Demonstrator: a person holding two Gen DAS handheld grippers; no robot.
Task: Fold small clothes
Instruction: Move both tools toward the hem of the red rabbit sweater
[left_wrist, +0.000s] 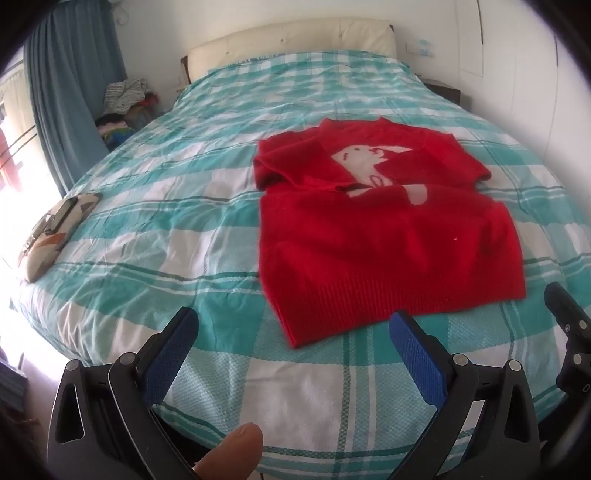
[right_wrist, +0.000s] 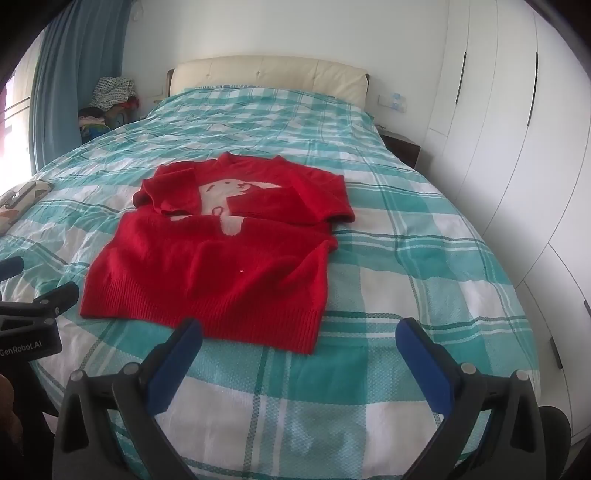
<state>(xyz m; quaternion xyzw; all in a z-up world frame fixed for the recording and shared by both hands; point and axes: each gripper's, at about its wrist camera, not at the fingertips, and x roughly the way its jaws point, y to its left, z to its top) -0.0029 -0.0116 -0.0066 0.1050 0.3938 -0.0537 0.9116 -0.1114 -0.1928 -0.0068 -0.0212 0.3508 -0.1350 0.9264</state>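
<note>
Meanwhile both tongs, left (left_wrist: 291, 336) and right (right_wrist: 299, 343), gape released near the red sweater's (right_wrist: 221, 266) hem.

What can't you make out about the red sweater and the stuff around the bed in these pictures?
- Red sweater: both views, the white animal design is partly covered by the folded-in sleeves.
- Clothes pile beside the bed: both views, too small to sort into items.
- Patterned pouch: right wrist view, cut off by the left edge.
</note>
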